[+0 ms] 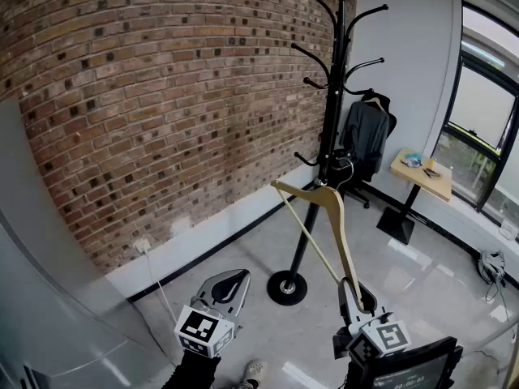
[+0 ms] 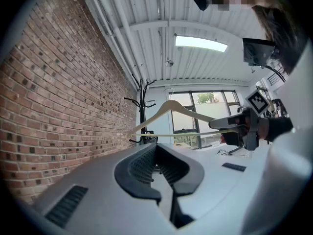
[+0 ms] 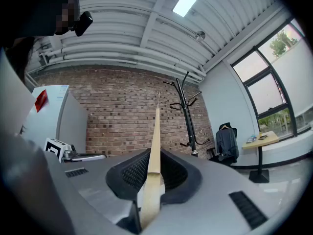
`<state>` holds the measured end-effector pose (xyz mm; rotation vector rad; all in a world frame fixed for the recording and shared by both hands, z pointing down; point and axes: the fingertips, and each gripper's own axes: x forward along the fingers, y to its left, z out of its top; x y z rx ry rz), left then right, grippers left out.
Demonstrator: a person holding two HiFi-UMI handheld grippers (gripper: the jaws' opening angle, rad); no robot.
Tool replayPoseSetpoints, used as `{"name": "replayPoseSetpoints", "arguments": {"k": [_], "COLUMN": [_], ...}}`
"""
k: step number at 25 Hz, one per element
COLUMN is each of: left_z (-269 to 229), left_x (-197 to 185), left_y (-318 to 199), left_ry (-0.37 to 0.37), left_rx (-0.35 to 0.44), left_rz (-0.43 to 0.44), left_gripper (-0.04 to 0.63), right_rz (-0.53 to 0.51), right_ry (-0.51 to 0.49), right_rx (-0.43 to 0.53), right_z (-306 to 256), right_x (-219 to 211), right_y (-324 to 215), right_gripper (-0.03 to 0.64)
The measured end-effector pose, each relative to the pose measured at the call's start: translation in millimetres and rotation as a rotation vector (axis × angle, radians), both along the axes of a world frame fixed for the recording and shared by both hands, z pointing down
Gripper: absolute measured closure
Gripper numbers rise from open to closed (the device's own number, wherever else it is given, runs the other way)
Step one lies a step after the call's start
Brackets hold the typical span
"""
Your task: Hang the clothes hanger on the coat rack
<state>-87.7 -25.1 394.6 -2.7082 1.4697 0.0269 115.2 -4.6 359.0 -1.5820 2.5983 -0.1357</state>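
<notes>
Your right gripper (image 1: 355,294) pinches one end of the wooden clothes hanger (image 1: 328,191). Its jaws press on the wood from both sides. The hanger sticks up and away from you, with its metal hook at the far top. In the head view the hook sits in front of the lower part of the coat rack (image 1: 334,96), but it is not on any arm of the rack. From the left gripper view, the hanger (image 2: 171,104) is nearer to you than the rack (image 2: 142,106), with open air between them.

Your left gripper (image 1: 231,286) is low, to the left. Its jaws are pressed together with nothing in them.

The rack stands on a round foot (image 1: 286,287) on the shiny floor (image 1: 243,241). The brick wall (image 1: 162,96) is close behind it, so the room to move is on your side and to the right. The rack's curved arms stick out at the top, in the middle and low down.

Past the rack, a dark jacket (image 1: 369,132) hangs over a chair. Next to it is a small table (image 1: 426,181) with a few little things on top, too small to tell. The window (image 1: 478,128) is at the far right.
</notes>
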Motion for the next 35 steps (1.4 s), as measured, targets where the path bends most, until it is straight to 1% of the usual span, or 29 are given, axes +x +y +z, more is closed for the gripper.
{"name": "replayPoseSetpoints", "arguments": {"k": [8, 14, 18, 26, 31, 35], "left_z": [-10, -11, -14, -4, 0, -4], "left_x": [-5, -10, -14, -20, -23, -21], "left_y": [-100, -145, -165, -191, -208, -223], "left_ry": [0.002, 0.001, -0.003, 0.001, 0.017, 0.025], "left_rx": [0.022, 0.023, 0.027, 0.003, -0.002, 0.009], "left_rz": [0.012, 0.016, 0.019, 0.016, -0.007, -0.031], "left_gripper": [0.588, 0.588, 0.588, 0.588, 0.588, 0.588], "right_rz": [0.009, 0.021, 0.023, 0.035, 0.031, 0.029], "right_ry": [0.007, 0.017, 0.016, 0.012, 0.015, 0.003], "right_rx": [0.014, 0.019, 0.028, 0.032, 0.034, 0.057], "right_z": [-8, -8, -12, -17, -22, -30], "right_x": [-7, -11, -15, -14, -11, -4], "right_y": [-93, -140, -164, -199, -222, -246], "right_gripper": [0.558, 0.558, 0.558, 0.558, 0.558, 0.558]}}
